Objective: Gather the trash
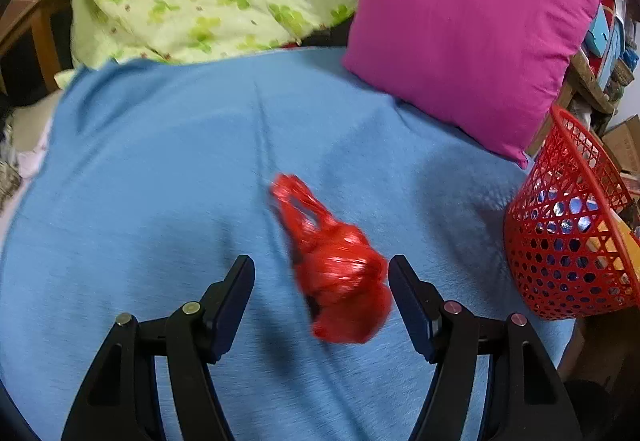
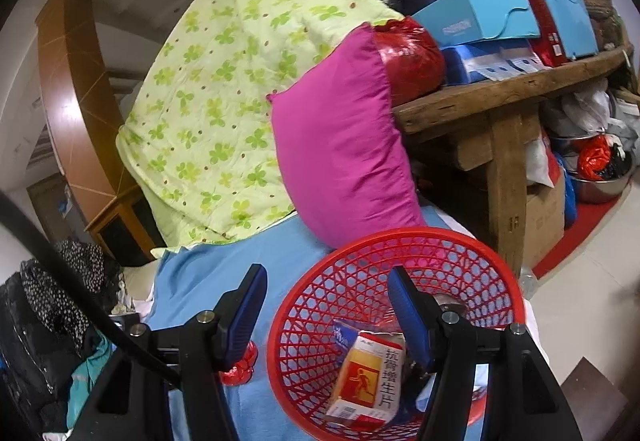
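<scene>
Left claw [image 1: 321,295] gaping wide, gripping nothing, red plastic bag [image 1: 340,281] lying between its fingers on the blue blanket [image 1: 160,181]. Best lowered further, centred on the knotted bulk, then squeezed. Right claw [image 2: 327,311] open and empty above the red basket [image 2: 400,241].

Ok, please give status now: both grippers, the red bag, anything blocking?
Left gripper open, red bag between fingers, ungripped. Right gripper open, empty, over red basket; box inside. Nothing blocking.
</scene>
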Motion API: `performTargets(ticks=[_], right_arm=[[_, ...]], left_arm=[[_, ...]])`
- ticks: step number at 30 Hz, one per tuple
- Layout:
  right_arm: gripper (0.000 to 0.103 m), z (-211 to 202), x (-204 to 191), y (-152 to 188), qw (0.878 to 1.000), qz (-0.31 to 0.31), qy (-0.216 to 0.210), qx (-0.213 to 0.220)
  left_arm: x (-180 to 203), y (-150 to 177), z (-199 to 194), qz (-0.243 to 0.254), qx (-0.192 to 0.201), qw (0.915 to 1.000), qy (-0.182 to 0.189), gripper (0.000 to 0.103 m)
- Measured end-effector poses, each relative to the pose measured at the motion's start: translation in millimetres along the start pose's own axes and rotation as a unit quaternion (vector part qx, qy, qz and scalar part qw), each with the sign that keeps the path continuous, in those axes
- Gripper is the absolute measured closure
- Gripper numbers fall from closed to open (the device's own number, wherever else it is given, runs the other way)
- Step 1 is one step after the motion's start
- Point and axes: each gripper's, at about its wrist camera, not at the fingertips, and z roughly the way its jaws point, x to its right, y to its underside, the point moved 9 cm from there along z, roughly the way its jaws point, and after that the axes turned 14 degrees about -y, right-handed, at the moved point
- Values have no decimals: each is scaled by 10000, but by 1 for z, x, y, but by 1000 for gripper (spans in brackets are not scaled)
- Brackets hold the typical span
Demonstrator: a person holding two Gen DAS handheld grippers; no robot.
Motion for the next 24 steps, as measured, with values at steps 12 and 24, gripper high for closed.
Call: performTargets(ticks=[12, 24], right_arm=[[36, -10, -4, 2, 9999, -126, 22, 46], [36, -74, 14, -31, 9969, 42, 232, 745]], left_arm=[[14, 2, 2, -143, -86, 9998, 88, 57], [114, -74, -170, 599, 1466, 9810, 1122, 54]])
